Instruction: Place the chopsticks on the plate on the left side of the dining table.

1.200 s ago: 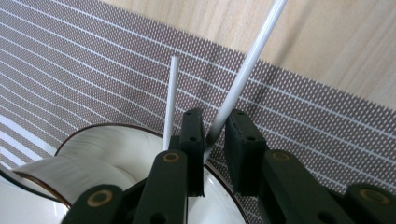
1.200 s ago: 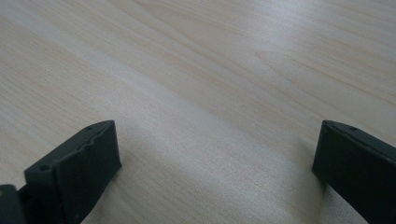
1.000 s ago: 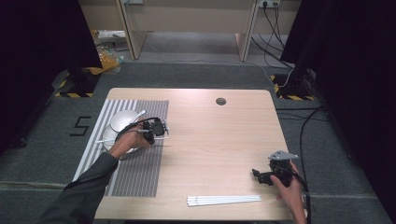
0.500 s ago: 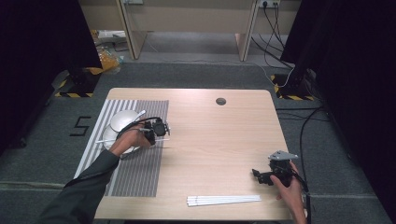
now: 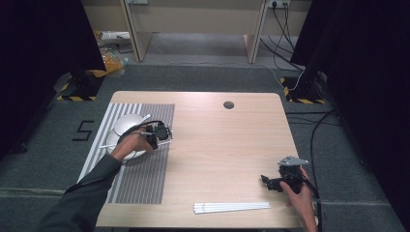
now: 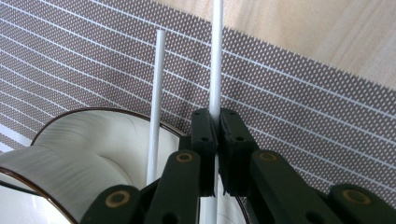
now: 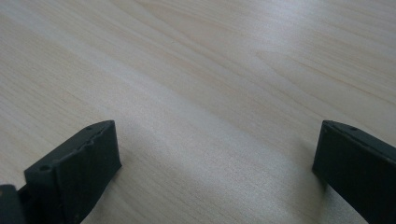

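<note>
My left gripper (image 5: 158, 134) hovers over the striped placemat (image 5: 140, 179), just right of the white bowls (image 5: 126, 124). In the left gripper view its jaws are shut on a thin white stick (image 6: 215, 56) that runs up across the placemat (image 6: 303, 107). A second white stick (image 6: 156, 93) lies parallel to it, resting over the rim of a white bowl (image 6: 84, 140). Near the table's front right corner my right gripper (image 5: 270, 182) sits low over bare wood. Its jaws stand wide open (image 7: 215, 140) with nothing between them.
Several white sticks (image 5: 232, 207) lie in a row by the front edge, left of the right hand. A dark round grommet (image 5: 228, 105) sits near the table's far edge. The wooden table (image 5: 227, 145) is bare between the hands.
</note>
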### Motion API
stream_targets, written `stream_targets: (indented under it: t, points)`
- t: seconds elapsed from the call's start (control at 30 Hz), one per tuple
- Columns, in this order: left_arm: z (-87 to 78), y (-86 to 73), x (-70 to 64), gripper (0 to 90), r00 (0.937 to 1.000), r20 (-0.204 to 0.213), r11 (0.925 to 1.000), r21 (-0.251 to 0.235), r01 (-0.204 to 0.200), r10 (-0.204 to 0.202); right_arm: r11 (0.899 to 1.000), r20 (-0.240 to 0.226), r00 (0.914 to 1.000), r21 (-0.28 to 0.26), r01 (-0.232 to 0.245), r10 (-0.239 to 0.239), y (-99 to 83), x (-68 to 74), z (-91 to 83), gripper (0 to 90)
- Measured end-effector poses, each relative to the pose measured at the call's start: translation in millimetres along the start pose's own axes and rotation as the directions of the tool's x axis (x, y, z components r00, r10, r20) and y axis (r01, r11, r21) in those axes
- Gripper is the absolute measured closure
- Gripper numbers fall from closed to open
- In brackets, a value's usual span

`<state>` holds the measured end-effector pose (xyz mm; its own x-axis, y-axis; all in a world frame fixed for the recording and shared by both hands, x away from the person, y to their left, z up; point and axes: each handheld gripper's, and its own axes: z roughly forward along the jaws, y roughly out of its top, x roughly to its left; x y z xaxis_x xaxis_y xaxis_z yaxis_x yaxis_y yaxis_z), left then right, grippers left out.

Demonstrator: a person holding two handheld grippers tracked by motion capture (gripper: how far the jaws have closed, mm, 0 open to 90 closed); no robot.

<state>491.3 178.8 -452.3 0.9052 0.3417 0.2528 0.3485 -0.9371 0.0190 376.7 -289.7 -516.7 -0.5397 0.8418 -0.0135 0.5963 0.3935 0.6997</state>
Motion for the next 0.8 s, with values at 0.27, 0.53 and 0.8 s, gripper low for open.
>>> stream_targets:
  t: [0.27, 0.53, 0.8]
  points:
    - [-0.9, -0.1, -0.5, 84.8, 0.9996, -0.013, 0.9997, 0.001, -0.025, 0.025, 1.0, 0.0, 1.0, 0.0, 0.001, -0.001, 0.0, -0.1, 0.0, 0.6]
    - [-5.4, -6.3, 1.4, 84.0, 0.9996, -0.015, 0.9997, 0.008, -0.023, 0.023, 1.0, -0.001, 1.0, 0.0, 0.001, -0.001, 0.0, 0.0, 0.0, 0.6]
    - [-4.9, -21.8, 3.4, 82.7, 0.9993, -0.039, 0.9999, 0.013, 0.002, -0.001, 1.0, -0.002, 1.0, 0.0, 0.003, -0.003, 0.0, -0.1, 0.1, 0.6]
